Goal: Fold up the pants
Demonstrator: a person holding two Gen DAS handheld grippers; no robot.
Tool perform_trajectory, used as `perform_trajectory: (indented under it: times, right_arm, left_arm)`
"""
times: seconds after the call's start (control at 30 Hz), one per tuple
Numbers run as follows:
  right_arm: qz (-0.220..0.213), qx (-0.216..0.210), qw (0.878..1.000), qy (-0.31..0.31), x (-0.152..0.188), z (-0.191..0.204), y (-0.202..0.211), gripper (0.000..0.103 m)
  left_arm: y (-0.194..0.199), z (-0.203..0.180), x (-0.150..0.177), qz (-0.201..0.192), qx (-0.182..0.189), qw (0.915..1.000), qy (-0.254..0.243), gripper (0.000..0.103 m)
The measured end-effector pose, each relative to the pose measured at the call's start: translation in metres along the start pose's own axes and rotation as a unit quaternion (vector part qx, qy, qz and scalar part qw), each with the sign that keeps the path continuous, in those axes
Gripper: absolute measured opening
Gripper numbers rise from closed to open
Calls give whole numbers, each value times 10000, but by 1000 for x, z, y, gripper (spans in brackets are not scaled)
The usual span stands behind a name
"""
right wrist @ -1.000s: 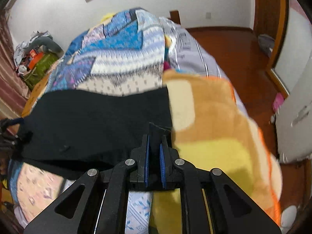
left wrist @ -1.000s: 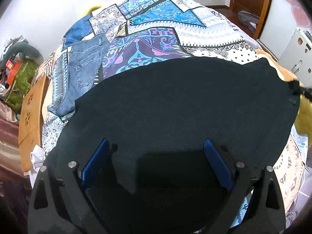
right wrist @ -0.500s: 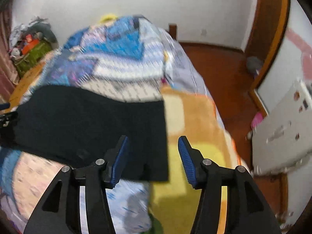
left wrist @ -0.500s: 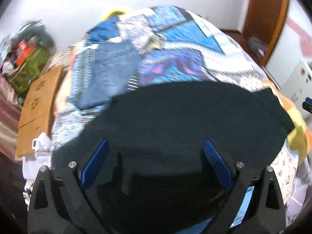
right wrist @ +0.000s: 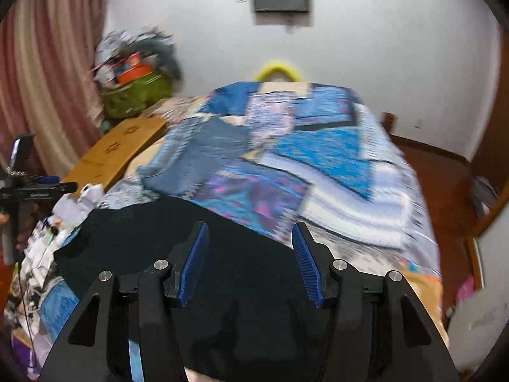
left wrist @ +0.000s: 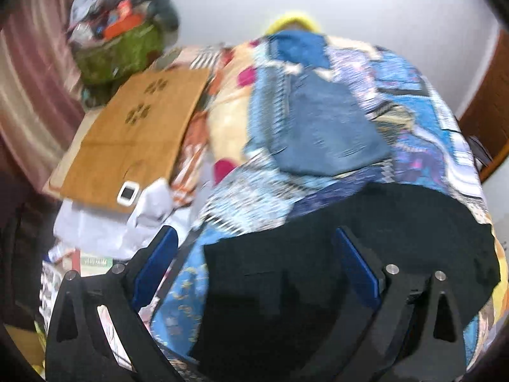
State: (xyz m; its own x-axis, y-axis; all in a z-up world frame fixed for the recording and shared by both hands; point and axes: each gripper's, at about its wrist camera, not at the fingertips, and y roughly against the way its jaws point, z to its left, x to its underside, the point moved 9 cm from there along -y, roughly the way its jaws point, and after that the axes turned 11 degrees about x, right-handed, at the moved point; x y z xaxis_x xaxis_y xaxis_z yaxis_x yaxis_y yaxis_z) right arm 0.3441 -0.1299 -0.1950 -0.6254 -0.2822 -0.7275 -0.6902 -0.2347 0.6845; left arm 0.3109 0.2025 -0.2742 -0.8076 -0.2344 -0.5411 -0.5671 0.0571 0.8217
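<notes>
The black pants (left wrist: pixel 366 248) lie spread flat on the near part of the patchwork bed cover (left wrist: pixel 413 102). My left gripper (left wrist: pixel 256 265) hovers over their left edge. It is open wide, and only the cloth far below shows between its blue pads (left wrist: pixel 356 270). In the right wrist view the same pants (right wrist: pixel 254 302) fill the foreground. My right gripper (right wrist: pixel 249 262) is held above them, open, and grips nothing. Motion blurs both views.
Folded blue jeans (left wrist: pixel 327 127) lie farther up the bed, seen too as blue jeans (right wrist: pixel 197 159). Left of the bed are a cardboard sheet (left wrist: pixel 133 133) with a small white device (left wrist: pixel 128 192), white cloth (left wrist: pixel 105 226), a green bag (left wrist: pixel 117 51) and a curtain (right wrist: pixel 41 79). Wooden floor (right wrist: pixel 445 184) lies right.
The right gripper let go of the black pants' corner, opened, then rose and swung left over them. The left gripper, open throughout, swung left to the pants' left edge.
</notes>
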Motion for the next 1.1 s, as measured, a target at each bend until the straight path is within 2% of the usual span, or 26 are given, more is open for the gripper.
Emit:
perform_trajectory:
  times: [0.1, 0.2, 0.4, 0.47, 0.57, 0.63, 0.7, 0.73, 0.77, 0.8, 0.83, 0.9, 1.0, 1.1]
  right_arm:
    - [139, -216, 9992, 302, -7, 38, -30, 51]
    - [398, -404, 9963, 647, -9, 74, -65, 51]
    - [906, -705, 9879, 1039, -5, 123, -120, 51]
    - [1063, -799, 9853, 1074, -5, 135, -135, 51]
    - [1283, -844, 9818, 1114, -7, 146, -157, 51]
    - [1470, -904, 9785, 1127, -7, 153, -171, 51]
    - [1587, -890, 9761, 1187, -7, 157, -184, 51]
    - [1637, -867, 9751, 1216, -6, 158, -189, 51]
    - [1700, -868, 9738, 1234, -5, 158, -194, 51]
    - [1763, -883, 9725, 1238, -4, 160, -199, 49]
    - [1788, -890, 9719, 1243, -2, 161, -203, 47]
    - [1824, -944, 9697, 1323, 0, 165, -207, 26]
    - [1757, -988, 9701, 1353, -1, 165, -205, 15]
    - [1658, -948, 9713, 1416, -2, 166, -204, 11]
  left_arm:
    - [-26, 32, 15, 326, -43, 9990, 305, 98]
    - [-49, 48, 30, 597, 45, 9971, 475, 98]
    - [-95, 51, 56, 1129, 254, 9913, 632, 98]
    - [-105, 49, 61, 1219, 344, 9901, 600, 99]
    - [-105, 44, 59, 1114, 595, 9903, 575, 98]
    - [-105, 40, 58, 1114, 786, 9894, 495, 91]
    - [-106, 34, 58, 1142, 985, 9876, 433, 77]
    - [-106, 33, 57, 1148, 1055, 9869, 425, 74]
    - [-106, 30, 57, 1143, 1184, 9855, 419, 64]
    - [-106, 29, 57, 1154, 1286, 9840, 437, 60]
    - [-106, 28, 57, 1156, 1323, 9834, 449, 58]
    - [-106, 30, 56, 1150, 1393, 9825, 444, 51]
    - [-103, 34, 55, 1156, 1443, 9821, 370, 45]
    - [-99, 34, 50, 1070, 1078, 9883, -131, 39]
